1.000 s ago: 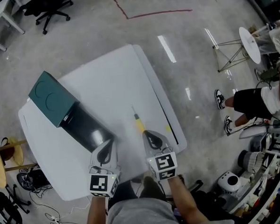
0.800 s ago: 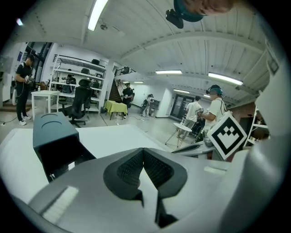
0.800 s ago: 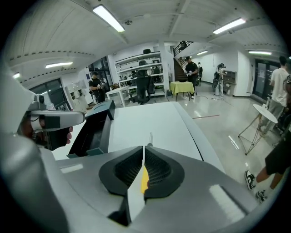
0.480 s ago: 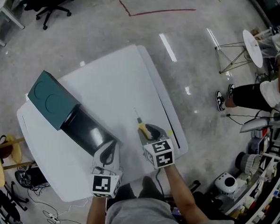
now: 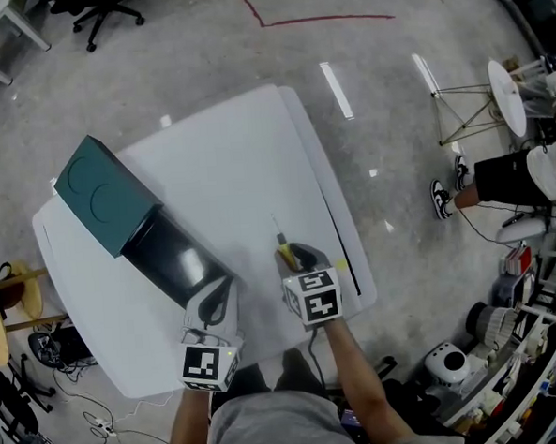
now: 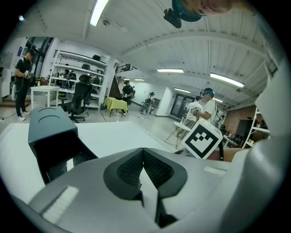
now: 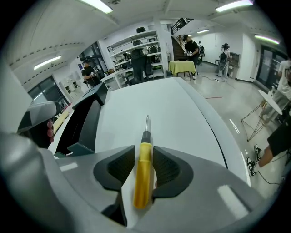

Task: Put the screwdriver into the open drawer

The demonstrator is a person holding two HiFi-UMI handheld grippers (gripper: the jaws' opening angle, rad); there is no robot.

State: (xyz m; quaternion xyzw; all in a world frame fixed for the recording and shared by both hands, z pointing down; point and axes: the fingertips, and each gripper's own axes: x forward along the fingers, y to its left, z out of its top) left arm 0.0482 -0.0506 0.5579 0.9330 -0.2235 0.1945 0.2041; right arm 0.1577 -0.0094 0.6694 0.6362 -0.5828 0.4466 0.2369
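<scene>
R tongs (image 7: 144,151) angled down, just parted astride screwdriver (image 7: 142,182); L tongs (image 6: 143,152) closed.

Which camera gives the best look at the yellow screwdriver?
The right gripper view: the screwdriver lies close up, handle to tip, on the table. The head view shows only a small yellow sliver. The left gripper view does not show it.

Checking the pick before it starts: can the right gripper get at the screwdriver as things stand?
Probably yes: the right gripper, jaws just opening, straddles the screwdriver lying on the table; nothing blocks it.
</scene>
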